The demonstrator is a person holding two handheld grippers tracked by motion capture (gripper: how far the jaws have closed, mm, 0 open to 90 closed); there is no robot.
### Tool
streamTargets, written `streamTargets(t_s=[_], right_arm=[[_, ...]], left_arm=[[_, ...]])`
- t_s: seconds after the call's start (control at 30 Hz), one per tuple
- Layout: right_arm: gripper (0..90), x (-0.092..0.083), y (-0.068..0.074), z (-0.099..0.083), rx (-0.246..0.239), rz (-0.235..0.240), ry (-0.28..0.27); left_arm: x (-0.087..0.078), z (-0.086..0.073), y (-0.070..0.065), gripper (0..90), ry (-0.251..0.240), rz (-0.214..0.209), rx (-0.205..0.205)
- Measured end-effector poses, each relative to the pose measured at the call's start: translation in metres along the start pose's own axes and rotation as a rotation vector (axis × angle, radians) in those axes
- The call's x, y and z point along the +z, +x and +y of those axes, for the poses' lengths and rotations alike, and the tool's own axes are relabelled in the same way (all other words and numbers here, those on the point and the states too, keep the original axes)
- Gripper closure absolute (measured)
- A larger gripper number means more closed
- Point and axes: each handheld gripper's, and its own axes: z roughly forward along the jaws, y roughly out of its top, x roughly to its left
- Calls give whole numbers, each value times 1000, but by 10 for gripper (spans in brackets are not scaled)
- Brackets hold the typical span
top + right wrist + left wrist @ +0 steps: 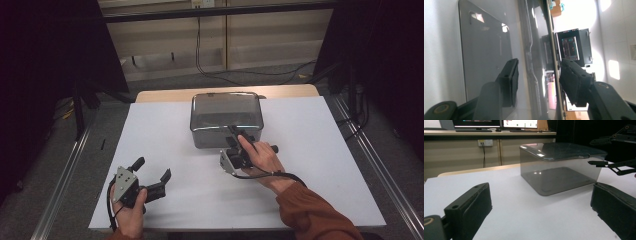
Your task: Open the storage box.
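Observation:
A smoky see-through plastic box (226, 112) with its lid on stands at the back middle of the white table top (160, 125). My right gripper (235, 134), turned on its side, is at the box's front edge. In the right gripper view its jaws (539, 62) straddle the lid's rim (531, 50), one below the rim against the box wall (486, 50) and one above the lid, with small gaps showing. My left gripper (154, 167) rests at the front left, open and empty. Its view (540, 188) looks toward the box (559, 170) and the right gripper (596, 152).
The table's wooden back edge (165, 94) runs behind the box. Metal rails (65, 170) flank the table on both sides. Cables (235, 72) lie on the floor behind, before a low cabinet (165, 55). White surface lies between the two grippers.

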Motion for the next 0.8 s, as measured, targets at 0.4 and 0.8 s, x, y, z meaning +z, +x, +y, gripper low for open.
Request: streamTargets(t_s=[0.4,0.8], right_arm=[[682,4,5,6,-74,-8,13],[750,8,7,7,-106,2,27]], left_arm=[[4,1,-1,32,9,5,9],[17,5,-1,31,30,2,21]])
